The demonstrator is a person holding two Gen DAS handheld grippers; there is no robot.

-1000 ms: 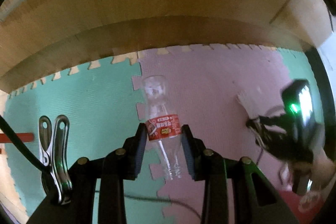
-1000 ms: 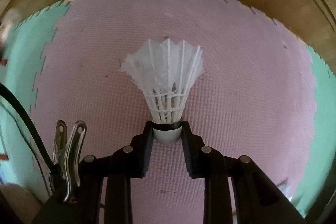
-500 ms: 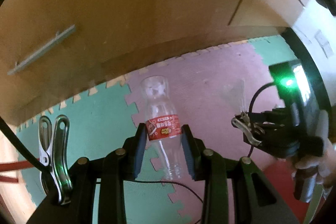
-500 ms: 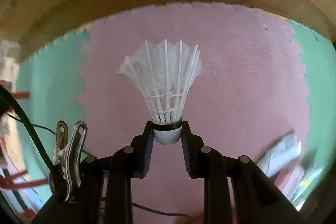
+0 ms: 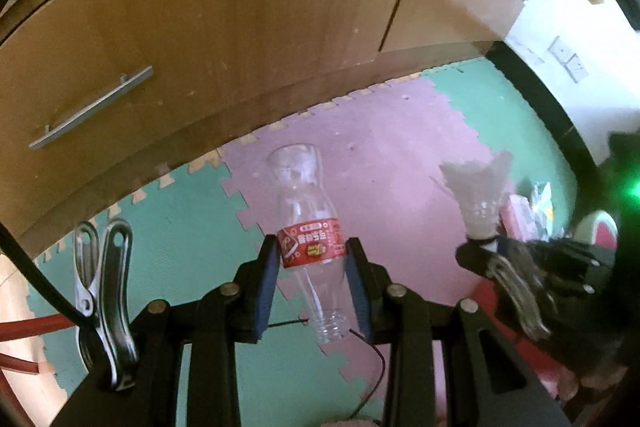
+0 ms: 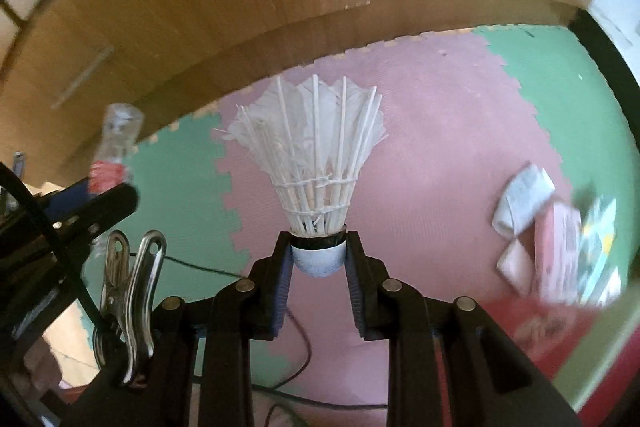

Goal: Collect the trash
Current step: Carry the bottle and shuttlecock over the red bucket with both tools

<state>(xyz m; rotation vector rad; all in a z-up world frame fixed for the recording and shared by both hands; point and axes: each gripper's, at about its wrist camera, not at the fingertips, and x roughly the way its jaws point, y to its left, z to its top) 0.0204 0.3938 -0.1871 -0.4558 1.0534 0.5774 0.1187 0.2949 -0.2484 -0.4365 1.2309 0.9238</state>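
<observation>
- While the left gripper (image 5: 311, 255) clamps it at the red label, the clear plastic bottle (image 5: 309, 223) looks empty, capless.
- Right gripper (image 6: 318, 255) pinches a scruffy white shuttlecock (image 6: 316, 163) by its cork.

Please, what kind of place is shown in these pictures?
Probably a room in a home, seen near floor level. The floor is covered with pink and green foam puzzle mats, a wooden cabinet with a metal handle stands beside them, and a wall socket shows at the right.

Clear bottle (image 5: 306, 227) with a red label; white shuttlecock (image 6: 316, 163), black band; pink and green floor mats (image 6: 436, 131); brown cabinet (image 5: 248, 19).
</observation>
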